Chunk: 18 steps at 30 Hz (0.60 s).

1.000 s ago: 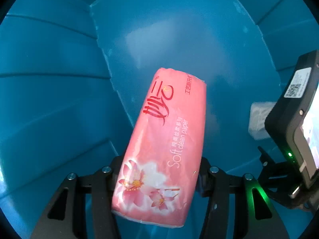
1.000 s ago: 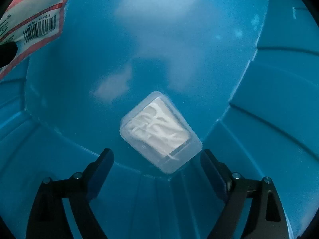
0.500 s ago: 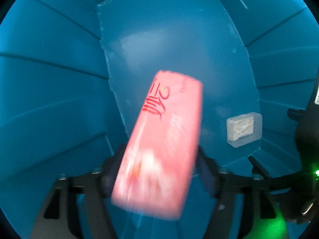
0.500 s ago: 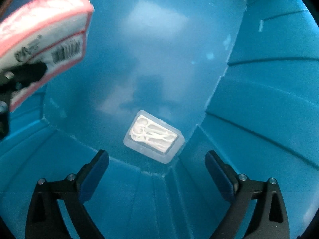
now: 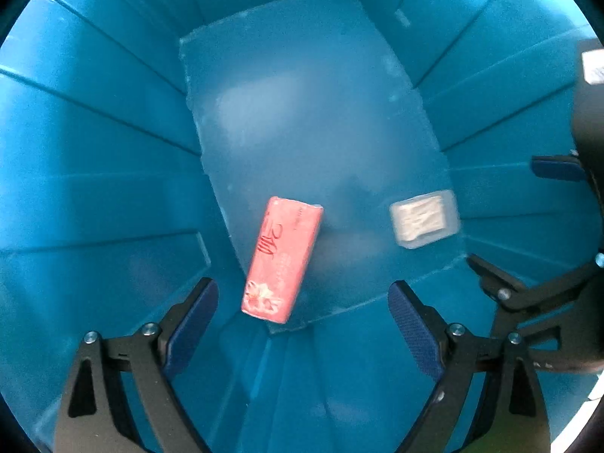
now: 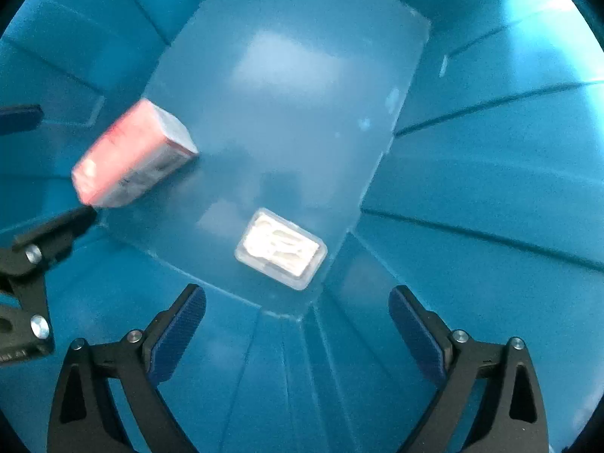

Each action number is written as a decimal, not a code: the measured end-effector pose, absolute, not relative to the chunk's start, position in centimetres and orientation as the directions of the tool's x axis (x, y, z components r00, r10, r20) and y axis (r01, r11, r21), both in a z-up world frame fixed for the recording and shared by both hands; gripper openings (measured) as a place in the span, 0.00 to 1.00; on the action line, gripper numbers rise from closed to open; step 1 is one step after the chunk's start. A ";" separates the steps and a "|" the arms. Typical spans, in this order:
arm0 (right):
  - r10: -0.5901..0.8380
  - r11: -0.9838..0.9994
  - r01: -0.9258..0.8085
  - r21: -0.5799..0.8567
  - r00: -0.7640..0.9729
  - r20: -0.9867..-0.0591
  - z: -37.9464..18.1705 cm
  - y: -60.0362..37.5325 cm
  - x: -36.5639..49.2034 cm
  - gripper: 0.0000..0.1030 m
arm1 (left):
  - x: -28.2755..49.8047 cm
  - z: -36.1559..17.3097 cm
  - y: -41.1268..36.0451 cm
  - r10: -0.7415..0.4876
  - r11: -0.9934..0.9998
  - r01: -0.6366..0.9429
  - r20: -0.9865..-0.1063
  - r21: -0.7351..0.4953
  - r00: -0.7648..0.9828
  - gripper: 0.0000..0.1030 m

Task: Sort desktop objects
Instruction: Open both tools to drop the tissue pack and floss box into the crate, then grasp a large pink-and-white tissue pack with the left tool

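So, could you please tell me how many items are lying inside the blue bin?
2: the pink tissue pack on the floor's left side, the clear plastic box near its right corner. Nothing else shows.

Pink tissue pack [image 6: 132, 154] motion-blurred, print unreadable. Clear box [image 5: 424, 217] contents too blurred to ID. Right claw [image 5: 547, 241] cut off by right edge in left wrist view.

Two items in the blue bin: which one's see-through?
The small clear plastic box with white contents, lying near the bin's corner. The other item is an opaque pink tissue pack.
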State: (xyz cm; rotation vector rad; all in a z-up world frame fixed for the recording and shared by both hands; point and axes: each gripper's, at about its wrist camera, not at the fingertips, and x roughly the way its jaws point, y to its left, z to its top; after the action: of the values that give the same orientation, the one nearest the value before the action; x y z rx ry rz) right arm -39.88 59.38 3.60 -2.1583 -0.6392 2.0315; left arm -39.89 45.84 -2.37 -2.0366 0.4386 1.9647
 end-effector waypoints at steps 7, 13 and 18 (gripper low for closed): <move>0.298 -0.895 0.290 -0.338 -0.174 -0.939 9.3 56.6 -38.0 0.96 | -36.7 4.6 44.1 0.070 -0.903 -0.430 -0.981 0.014 -0.180 0.89; 0.207 -0.875 0.357 -0.325 -0.332 -0.920 13.4 52.7 -35.9 0.96 | -33.8 11.9 38.7 0.111 -0.921 -0.385 -0.909 0.058 -0.402 0.89; 0.107 -0.850 0.430 -0.305 -0.425 -0.899 15.8 47.6 -35.1 0.98 | -32.0 16.5 31.0 0.073 -0.964 -0.254 -0.840 0.079 -0.537 0.89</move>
State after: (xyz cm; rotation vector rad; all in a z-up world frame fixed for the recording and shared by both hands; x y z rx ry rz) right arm -35.05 47.62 15.83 -1.7701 -0.8569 2.7031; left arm -31.96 30.99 16.51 -1.4004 0.2848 2.5855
